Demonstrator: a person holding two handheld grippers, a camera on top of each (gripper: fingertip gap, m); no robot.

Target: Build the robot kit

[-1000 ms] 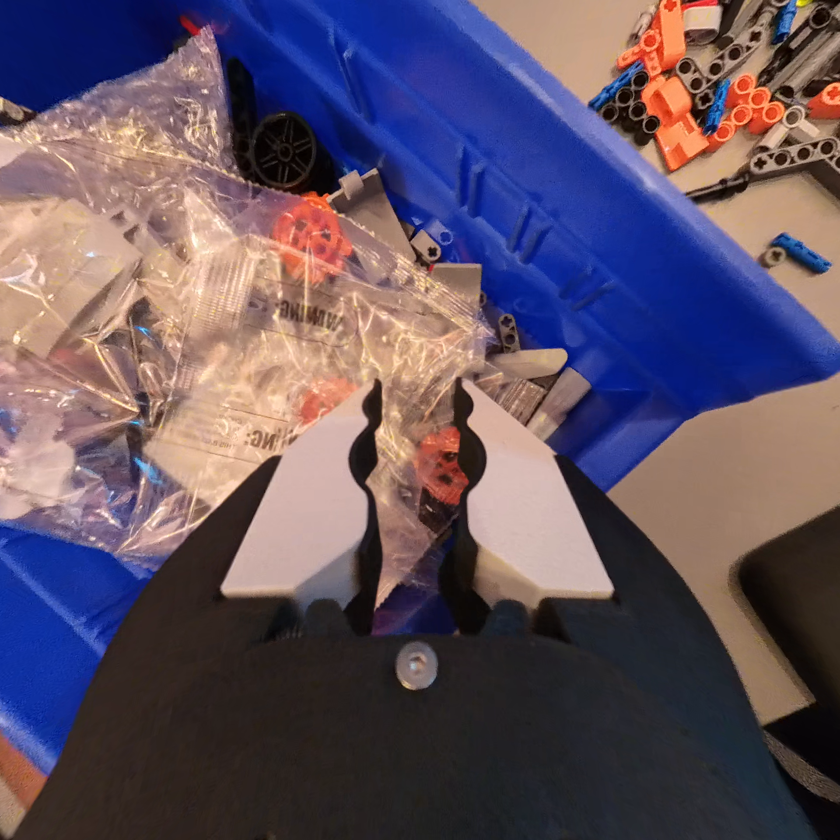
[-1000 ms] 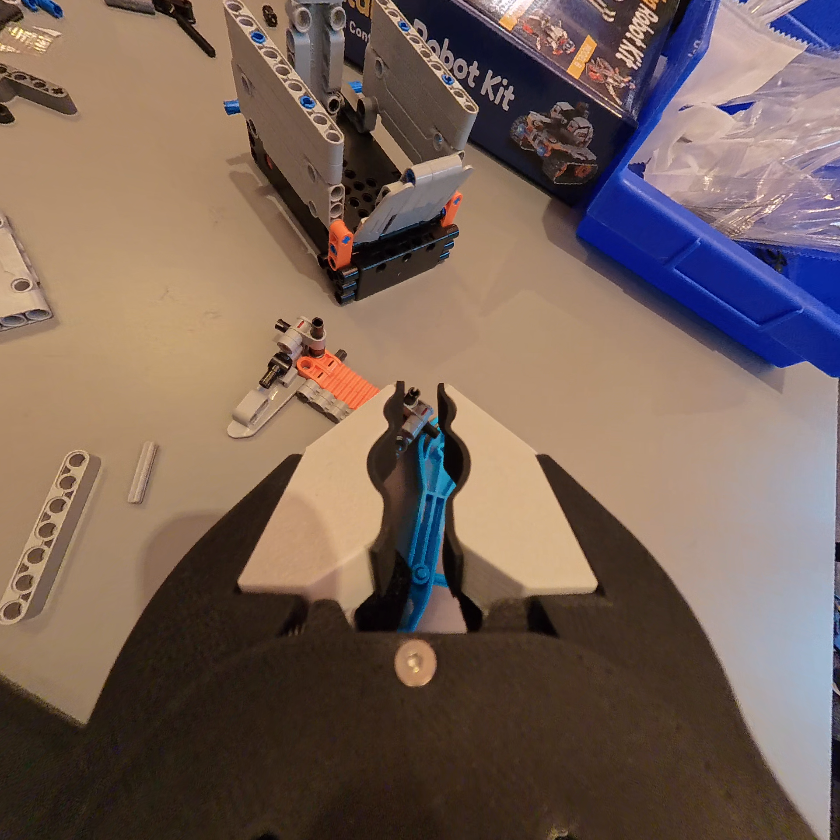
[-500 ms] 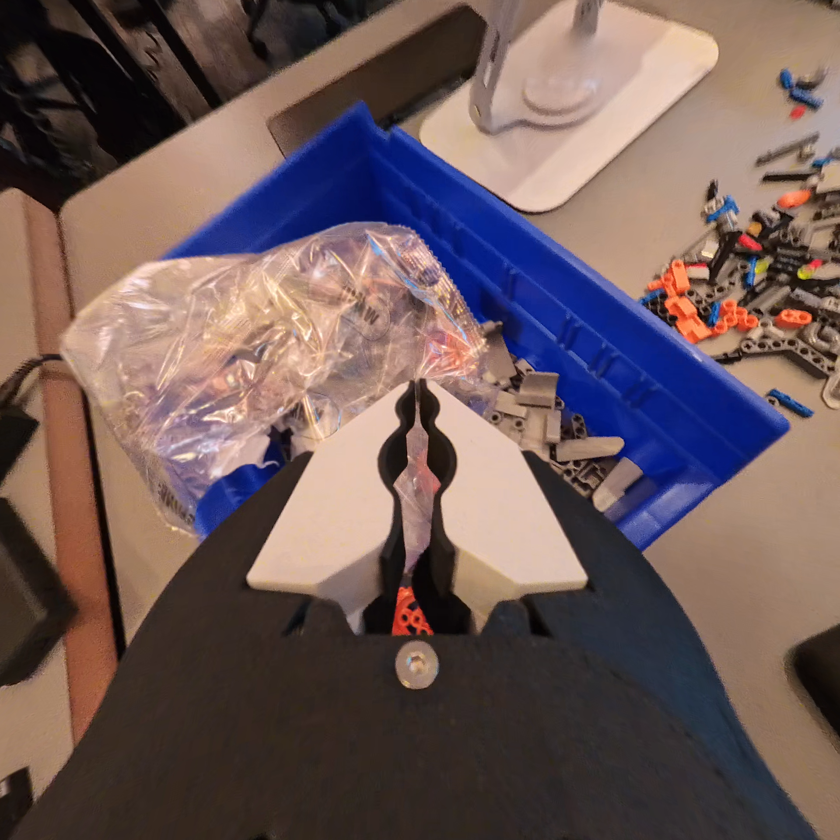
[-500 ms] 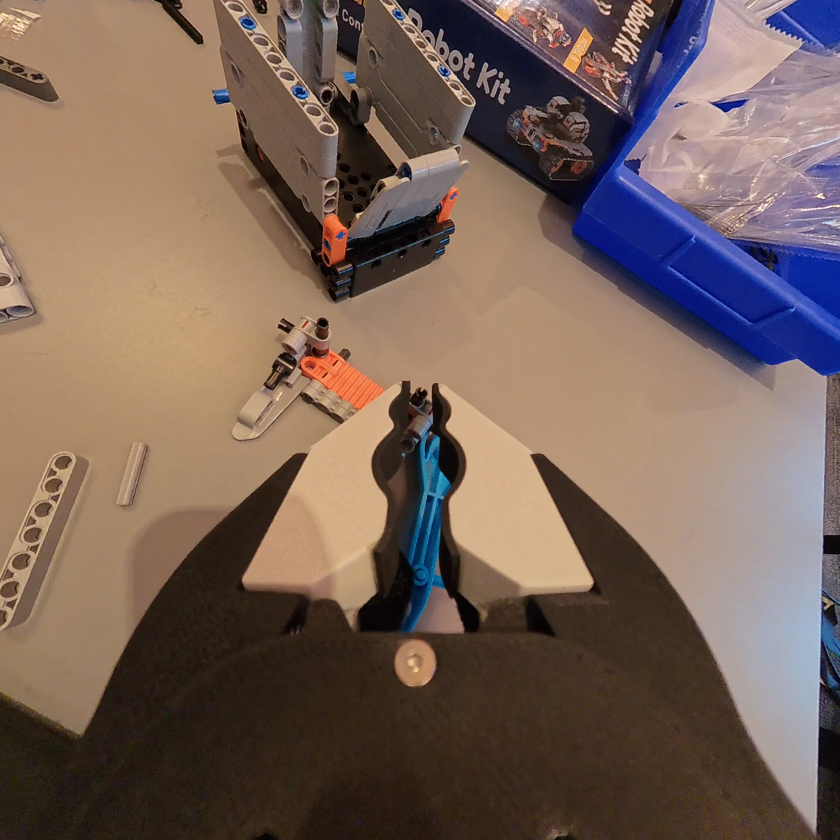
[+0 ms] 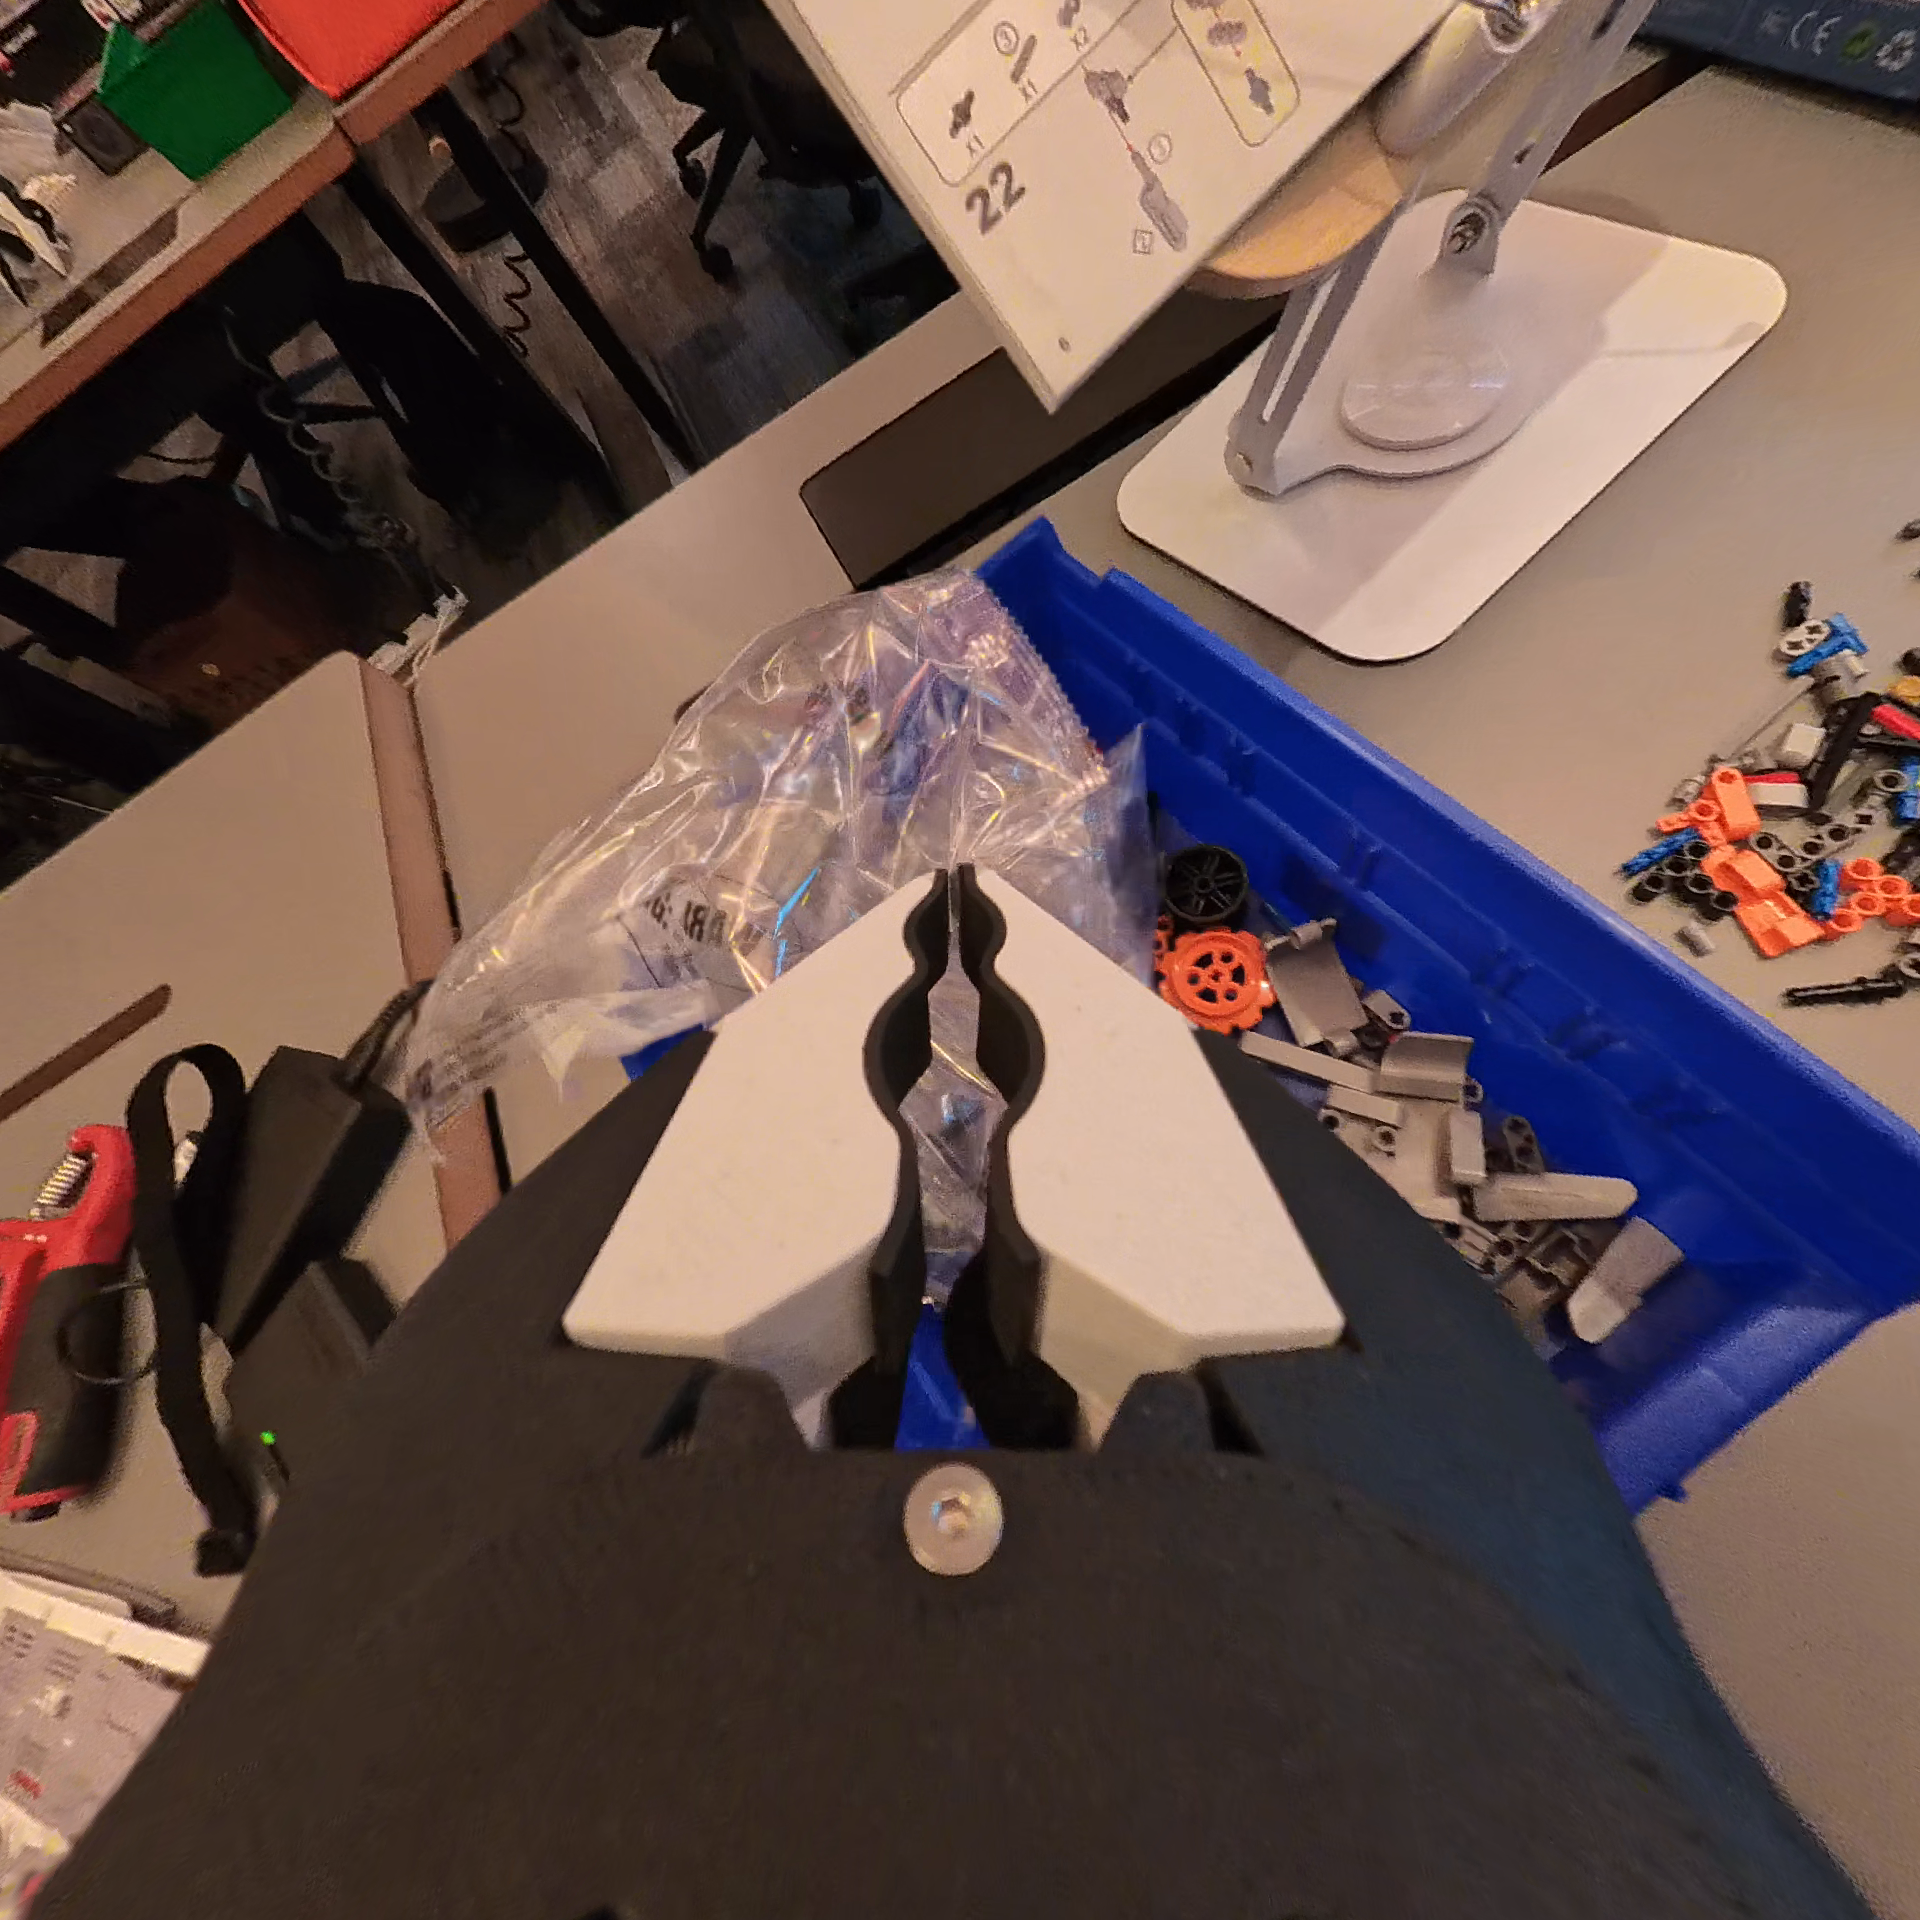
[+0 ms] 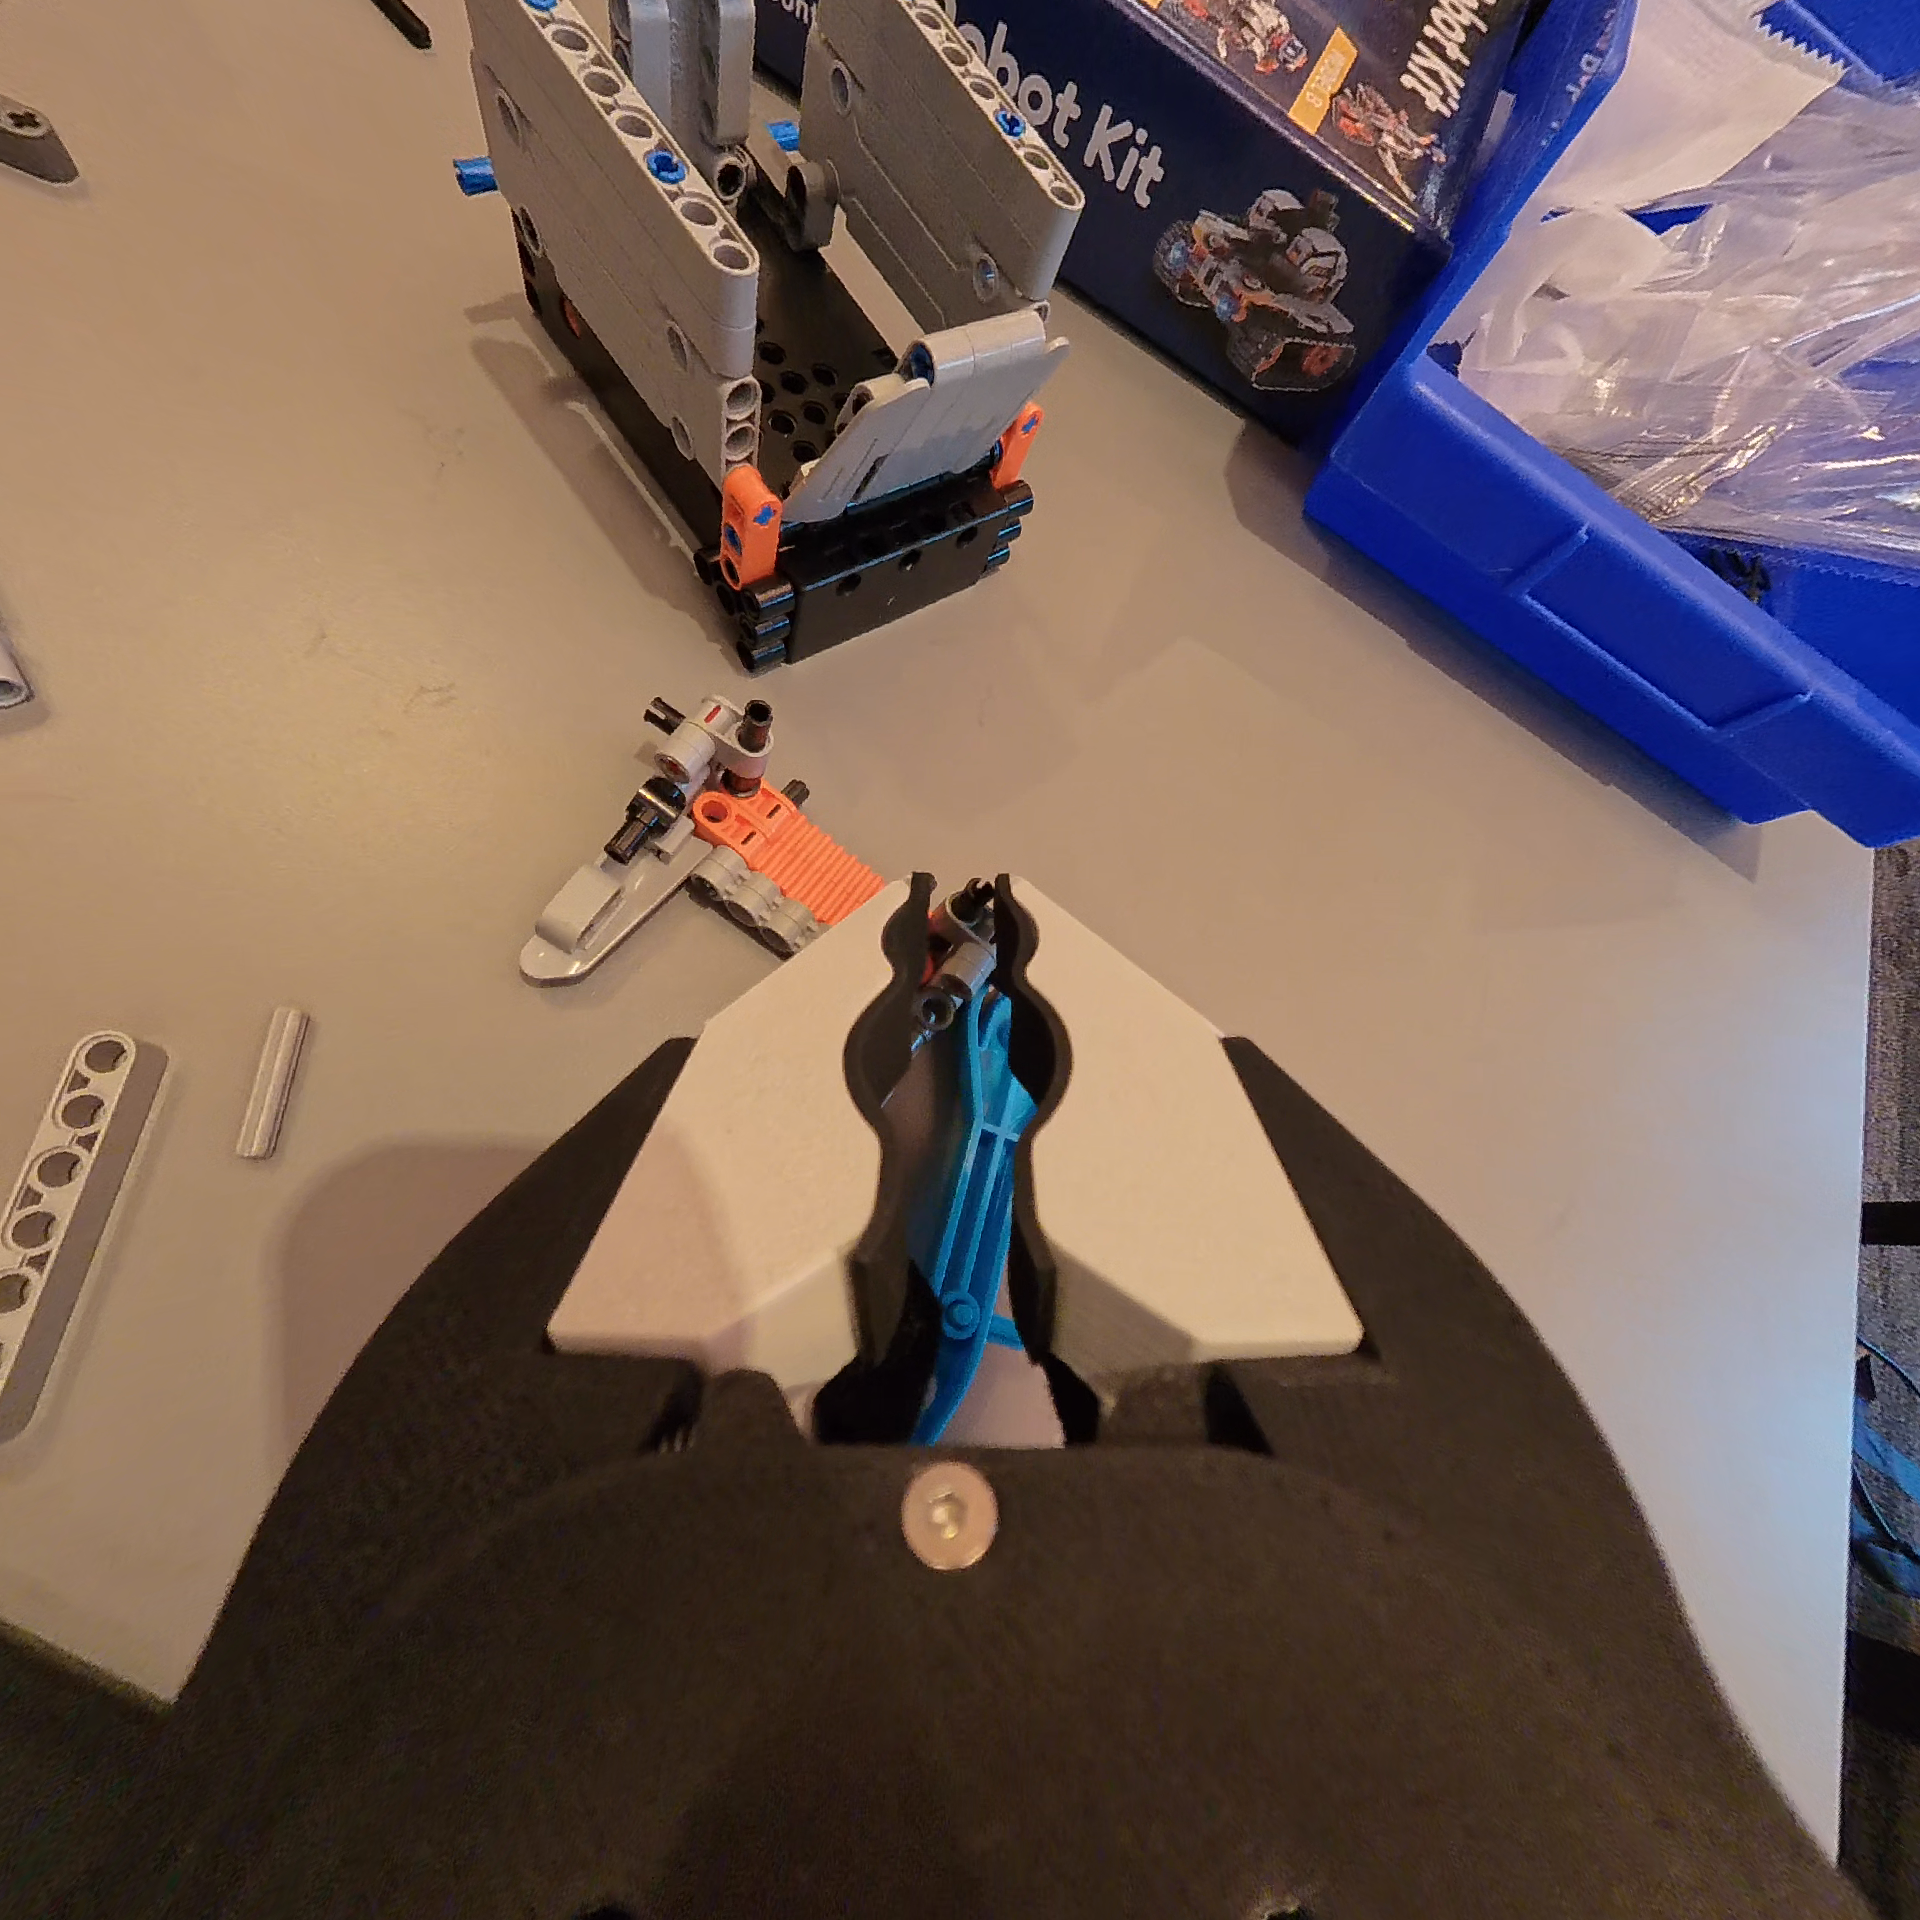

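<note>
My left gripper [image 5: 953, 883] is shut on a clear plastic bag [image 5: 790, 821] and holds it lifted over the left end of a blue bin [image 5: 1455, 935]. The bin holds loose grey pieces [image 5: 1434, 1122], an orange gear [image 5: 1210, 982] and a black wheel [image 5: 1205, 881]. My right gripper [image 6: 956, 894] is shut on a blue tool [image 6: 977, 1174] with a small grey and orange part [image 6: 961, 951] at its tip. It hovers above the table near a small orange and grey assembly [image 6: 717, 842]. A grey and black brick model [image 6: 790, 343] stands beyond.
A white stand [image 5: 1455, 416] holds an instruction booklet [image 5: 1101, 135] behind the bin. Loose pieces [image 5: 1787, 831] lie to the right. A red tool [image 5: 52, 1320] and black adapter [image 5: 291, 1143] lie left. In the right view: a dark kit box [image 6: 1247, 156], blue bin [image 6: 1610, 582], grey beam [image 6: 62, 1184]. Spacing between my two grippers at the tips: around 70 cm.
My left gripper closed on the plastic bag and lifted it up out of the bin, uncovering the loose pieces. My right gripper drifted slightly with the blue tool still held.
</note>
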